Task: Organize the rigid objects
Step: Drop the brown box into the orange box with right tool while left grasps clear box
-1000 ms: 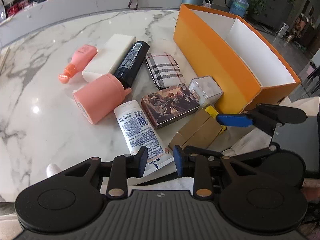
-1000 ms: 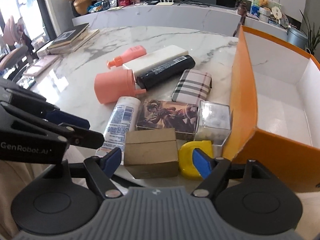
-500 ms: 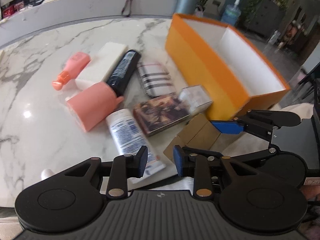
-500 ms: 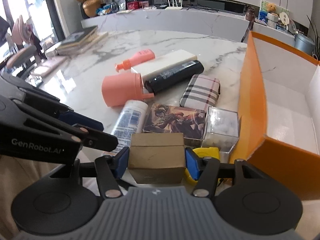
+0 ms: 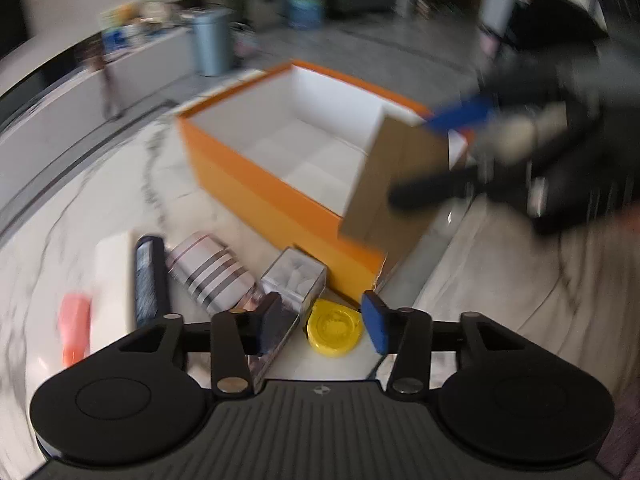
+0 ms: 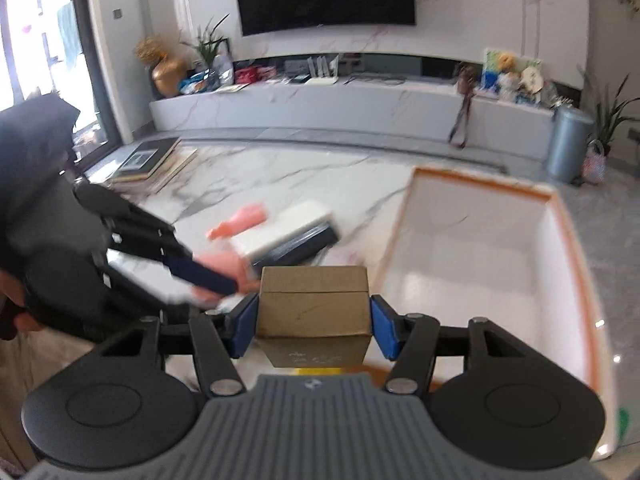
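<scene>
My right gripper (image 6: pixel 313 326) is shut on a brown cardboard box (image 6: pixel 313 312) and holds it in the air by the near corner of the orange box (image 6: pixel 484 248), whose white inside is bare. The left wrist view shows the same cardboard box (image 5: pixel 396 184) raised beside the orange box (image 5: pixel 256 196). My left gripper (image 5: pixel 323 322) hangs over the table with its jaws opening. A yellow round lid (image 5: pixel 335 326) lies below the gap, untouched. A clear plastic box (image 5: pixel 294 278) sits just left of it.
Left of the orange box lie a plaid case (image 5: pixel 214 276), a dark bottle (image 5: pixel 149 280), a white box (image 5: pixel 114 280) and a pink bottle (image 5: pixel 76 330). Books (image 6: pixel 154 166) are stacked at the table's far left. A beige cloth (image 5: pixel 520 280) covers the near right.
The right gripper shut on the cardboard box and lifted it off the table toward the orange box. The left gripper swung right over the yellow lid and its jaws spread.
</scene>
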